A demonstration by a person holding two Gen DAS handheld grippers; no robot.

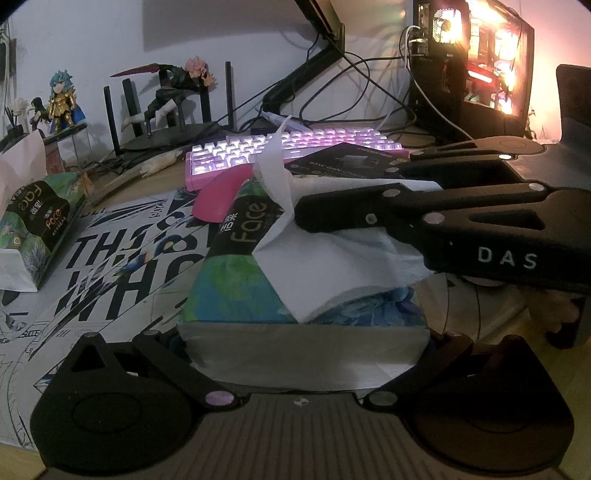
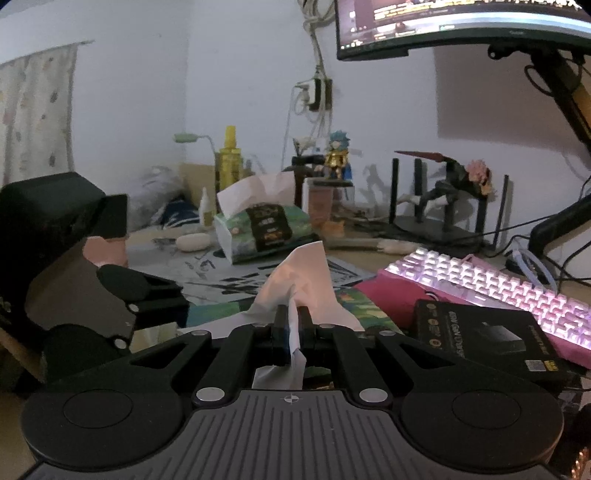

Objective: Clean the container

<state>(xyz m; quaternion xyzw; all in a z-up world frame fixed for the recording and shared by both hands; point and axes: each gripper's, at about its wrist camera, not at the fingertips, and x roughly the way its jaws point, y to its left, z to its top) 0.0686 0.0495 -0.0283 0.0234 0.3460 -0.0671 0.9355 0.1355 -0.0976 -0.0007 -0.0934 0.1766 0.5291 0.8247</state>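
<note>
A green and black tissue pack [image 1: 236, 273] lies on the desk mat, held between my left gripper's [image 1: 301, 345] spread jaws at its near end. A white tissue [image 1: 280, 184] sticks up out of the pack. My right gripper [image 2: 293, 317] is shut on that tissue [image 2: 299, 280] and comes in from the right in the left wrist view [image 1: 306, 210]. The left gripper's body shows at the left edge of the right wrist view [image 2: 110, 295]. No container to clean can be made out.
A pink backlit keyboard [image 1: 295, 147] and a black charger box [image 2: 480, 339] lie behind the pack. A pink object [image 1: 218, 199] lies beside it. A second tissue pack [image 2: 258, 229] stands at the left. Figurines [image 1: 62, 99], cables, a monitor [image 2: 461, 26] and a lit PC [image 1: 480, 55] line the back.
</note>
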